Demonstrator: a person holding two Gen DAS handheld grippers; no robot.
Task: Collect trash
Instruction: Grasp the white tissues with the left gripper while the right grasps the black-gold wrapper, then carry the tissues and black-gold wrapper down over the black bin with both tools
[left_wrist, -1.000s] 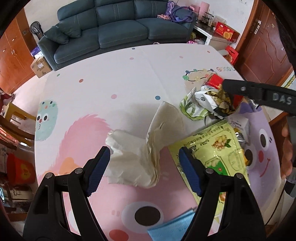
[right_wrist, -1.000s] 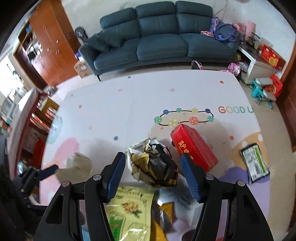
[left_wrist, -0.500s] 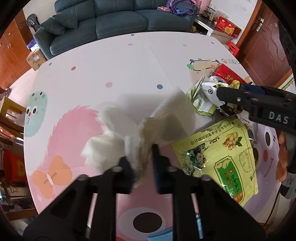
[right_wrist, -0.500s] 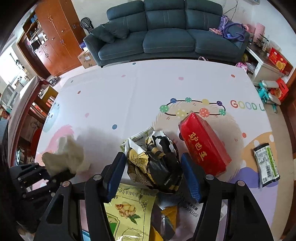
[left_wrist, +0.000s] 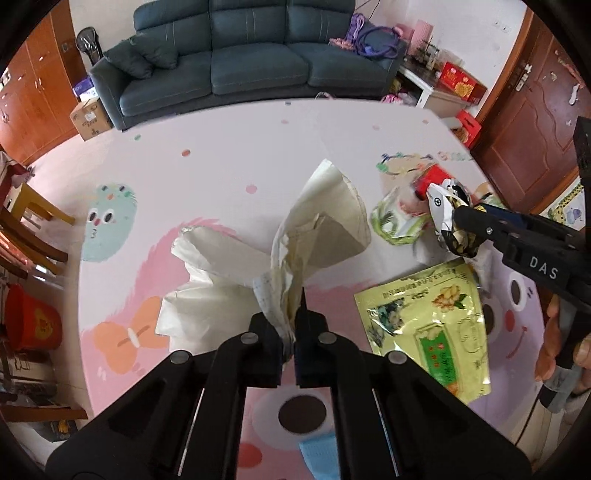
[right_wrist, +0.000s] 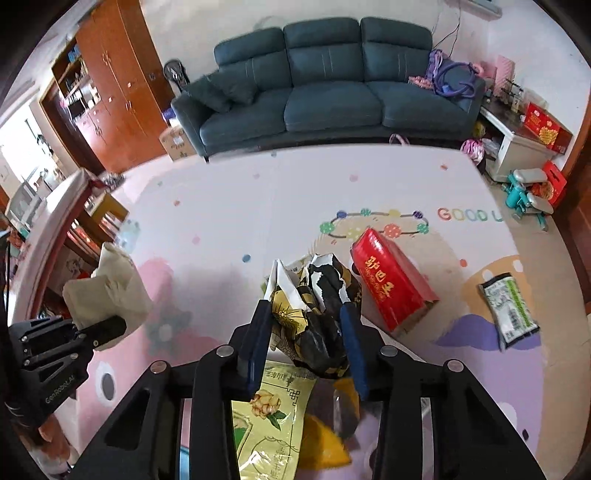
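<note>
Left gripper (left_wrist: 290, 328) pinches crumpled tissue paper (left_wrist: 258, 258); right gripper (right_wrist: 306, 332), closing, squeezes a crumpled wrapper (right_wrist: 317, 306), hiding its underside.

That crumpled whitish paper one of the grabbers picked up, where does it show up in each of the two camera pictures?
Left wrist view: the whitish paper fills the middle, pinched in the left gripper.
Right wrist view: the same paper is at the far left edge, above that gripper's black body.
Shared landmark: the yellow-green snack bag lying on the play mat.
</note>
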